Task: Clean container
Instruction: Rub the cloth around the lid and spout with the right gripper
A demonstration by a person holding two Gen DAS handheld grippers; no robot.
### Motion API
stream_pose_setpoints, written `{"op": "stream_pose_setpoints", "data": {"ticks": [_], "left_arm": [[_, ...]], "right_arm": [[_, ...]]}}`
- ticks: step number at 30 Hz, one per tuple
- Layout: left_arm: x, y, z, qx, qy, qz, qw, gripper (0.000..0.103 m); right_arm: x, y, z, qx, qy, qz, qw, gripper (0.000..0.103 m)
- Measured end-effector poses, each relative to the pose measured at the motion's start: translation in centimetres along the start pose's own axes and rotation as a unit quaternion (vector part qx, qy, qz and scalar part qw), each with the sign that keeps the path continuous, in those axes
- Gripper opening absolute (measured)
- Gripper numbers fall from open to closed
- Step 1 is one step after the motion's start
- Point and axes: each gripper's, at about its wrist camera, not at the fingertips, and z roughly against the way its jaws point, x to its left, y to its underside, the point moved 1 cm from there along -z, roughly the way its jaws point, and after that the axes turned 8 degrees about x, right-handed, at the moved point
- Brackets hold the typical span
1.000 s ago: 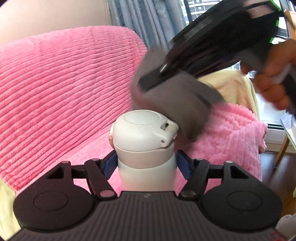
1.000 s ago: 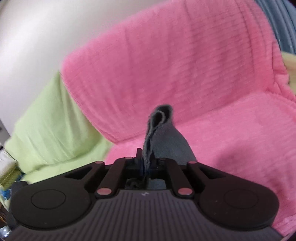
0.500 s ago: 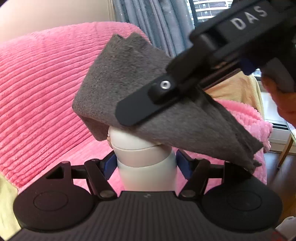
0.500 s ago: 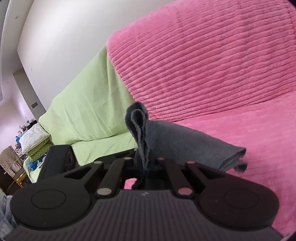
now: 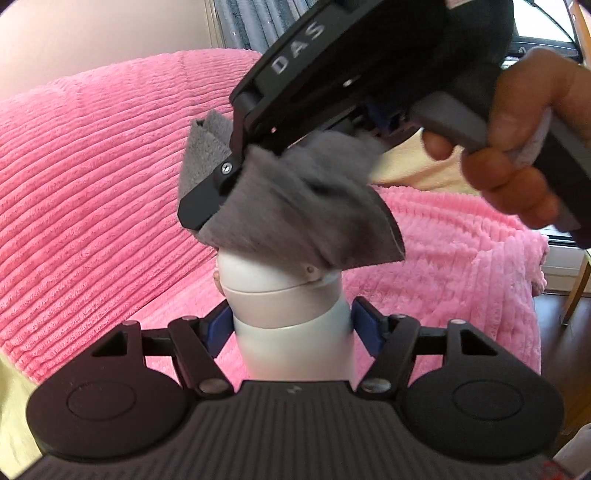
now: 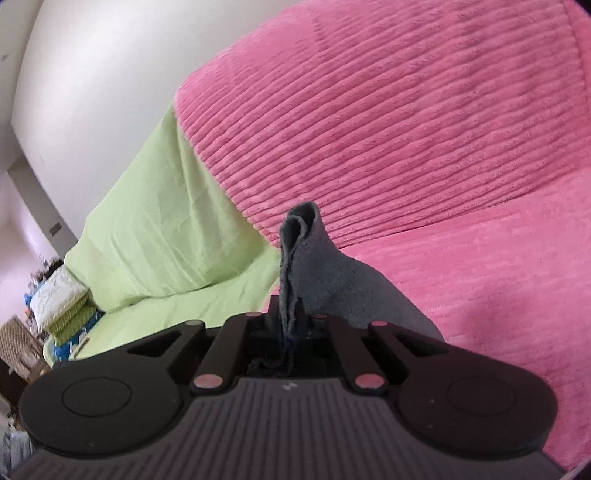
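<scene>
A white lidded container (image 5: pixel 291 295) stands upright between the blue pads of my left gripper (image 5: pixel 291 325), which is shut on its body. My right gripper (image 6: pixel 286 314) is shut on a folded grey cloth (image 6: pixel 332 280). In the left wrist view that cloth (image 5: pixel 295 206) drapes over the container's lid and presses on it, with the right gripper's black body above it. The top of the lid is hidden under the cloth.
A sofa covered with a pink ribbed blanket (image 5: pixel 92 177) fills the background. A light green cover (image 6: pixel 155 229) lies on its far end. Curtains and a window (image 5: pixel 251 22) are behind. A hand (image 5: pixel 517 140) holds the right gripper's handle.
The right gripper brought the cloth down onto the lid a second ago and has since drawn it across the top, now bunched to the right side.
</scene>
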Motion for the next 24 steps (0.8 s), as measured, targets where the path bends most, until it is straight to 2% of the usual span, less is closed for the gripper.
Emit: {"op": "stream_pose_setpoints", "data": {"ticks": [5,9,12,15,18,22,24], "left_arm": [[-0.7,0.2,0.7,-0.005,0.001,-0.005,1.0,0.069],[-0.8,0.4,0.8,-0.009,0.003,-0.008,0.9999,0.069],[-1.0,0.5,0.9,-0.01,0.004,-0.01,0.9999,0.069],[-0.3,0.3,0.4,-0.008,0.012,0.005,0.9999,0.07],[-0.3,0.9,0.9,-0.002,0.008,0.013,0.9999,0.07],[-0.4,1.3,1.5,0.004,0.002,0.022,0.9998,0.07],[0.0,1.0,1.1,0.005,0.004,0.021,0.9998,0.07]], "right_arm": [[-2.3,-0.3,-1.0,-0.007,0.015,-0.041,0.999,0.003],[-4.3,0.5,-1.1,-0.021,-0.011,-0.09,0.996,0.003],[-4.9,1.3,-0.9,-0.032,-0.012,-0.111,0.993,0.003],[-6.3,2.7,-0.8,-0.049,-0.028,-0.163,0.985,0.003],[-8.2,5.0,-1.3,-0.071,-0.06,-0.236,0.967,0.003],[-9.6,8.5,-2.9,-0.05,-0.022,-0.273,0.96,0.004],[-9.9,9.6,-2.6,-0.055,-0.004,-0.278,0.959,0.005]]}}
